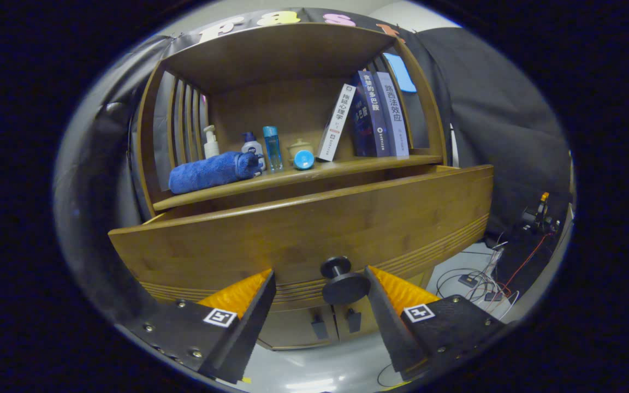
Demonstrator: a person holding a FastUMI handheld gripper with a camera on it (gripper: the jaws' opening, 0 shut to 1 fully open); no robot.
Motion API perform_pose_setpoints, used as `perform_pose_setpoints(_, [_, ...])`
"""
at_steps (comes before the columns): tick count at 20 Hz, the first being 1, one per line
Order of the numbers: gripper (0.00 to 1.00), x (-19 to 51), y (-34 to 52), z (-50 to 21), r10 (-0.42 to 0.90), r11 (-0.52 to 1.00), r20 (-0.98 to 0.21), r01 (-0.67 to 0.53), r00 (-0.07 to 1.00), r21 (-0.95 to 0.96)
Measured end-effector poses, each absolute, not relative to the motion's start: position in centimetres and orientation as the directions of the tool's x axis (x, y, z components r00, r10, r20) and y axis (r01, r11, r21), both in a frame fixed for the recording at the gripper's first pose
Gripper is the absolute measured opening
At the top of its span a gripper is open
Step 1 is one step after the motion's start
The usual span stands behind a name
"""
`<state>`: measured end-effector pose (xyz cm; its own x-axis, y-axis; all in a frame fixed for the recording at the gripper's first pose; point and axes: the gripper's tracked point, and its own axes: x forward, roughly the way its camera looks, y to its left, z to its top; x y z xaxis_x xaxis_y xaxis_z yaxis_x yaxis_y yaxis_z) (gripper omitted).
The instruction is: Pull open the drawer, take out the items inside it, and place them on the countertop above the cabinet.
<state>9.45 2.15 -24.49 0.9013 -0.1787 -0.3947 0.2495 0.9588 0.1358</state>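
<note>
The drawer stands pulled out from the cabinet, its front panel facing the gripper, with the dark round knob between the open jaws, close to the right one and gripped by neither. On the worktop above lie a rolled blue towel, bottles and leaning books. Cables trail on the floor beyond the cabinet.

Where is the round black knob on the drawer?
The knob sticks out of the drawer front, between the open gripper fingers, close beside the right one, below the shelf with the blue towel.
</note>
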Motion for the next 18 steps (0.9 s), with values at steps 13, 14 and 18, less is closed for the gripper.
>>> perform_pose_setpoints(13, [0.95,14.9,2.1,-25.1,-0.113,0.972,-0.381,0.182,0.918,0.151])
perform_pose_setpoints(14, [0.96,15.2,2.1,-25.0,-0.114,0.97,-0.376,0.184,0.92,0.156])
perform_pose_setpoints(18, [0.95,16.7,2.1,-25.3,-0.113,0.97,-0.378,0.185,0.919,0.159])
